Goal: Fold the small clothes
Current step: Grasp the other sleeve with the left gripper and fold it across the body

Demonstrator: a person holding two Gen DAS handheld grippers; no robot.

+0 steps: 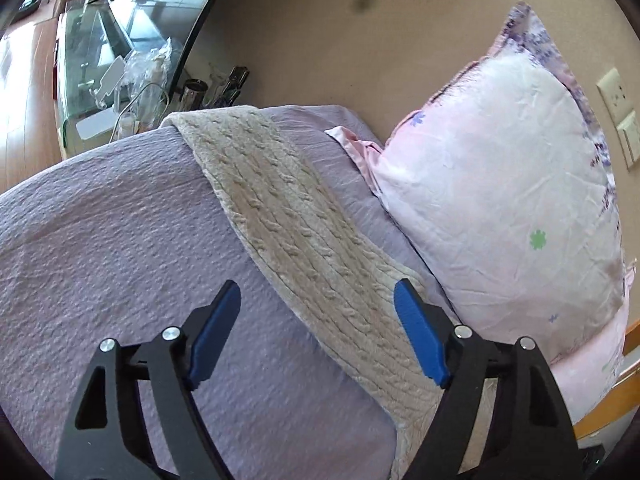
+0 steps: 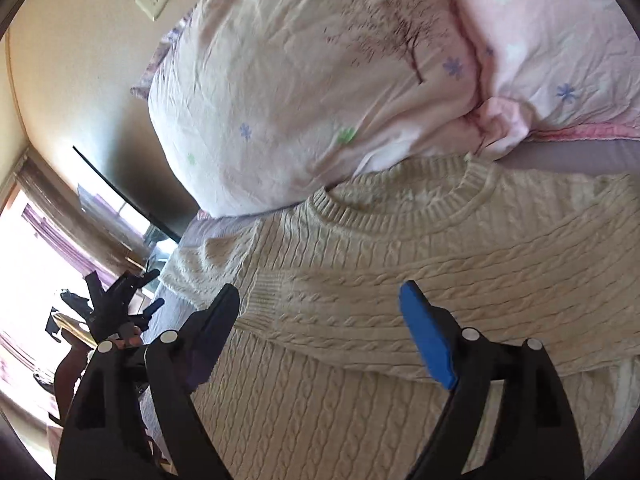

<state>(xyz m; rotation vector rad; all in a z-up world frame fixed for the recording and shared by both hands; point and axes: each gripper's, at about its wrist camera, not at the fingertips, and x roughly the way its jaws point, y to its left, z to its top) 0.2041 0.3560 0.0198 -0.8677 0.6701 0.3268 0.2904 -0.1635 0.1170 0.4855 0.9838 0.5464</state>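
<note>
A cream cable-knit sweater [image 2: 400, 280] lies flat on the lilac bedspread [image 1: 100, 240], its round collar [image 2: 400, 216] toward the pillows. One sleeve is folded across the chest. In the left wrist view a long strip of the sweater [image 1: 288, 224] runs across the bed toward its far edge. My left gripper [image 1: 318, 300] is open and empty, hovering above the near part of that strip. My right gripper [image 2: 320, 304] is open and empty, hovering above the folded sleeve below the collar. The left gripper also shows small in the right wrist view [image 2: 154, 292], beside the sweater's edge.
A large pink flowered pillow [image 1: 500, 200] leans against the beige wall beside the sweater; a second pillow [image 2: 560, 40] lies next to it. A glass table with clutter [image 1: 120, 72] stands beyond the bed's far edge. Wall sockets [image 1: 620, 112] are at the right.
</note>
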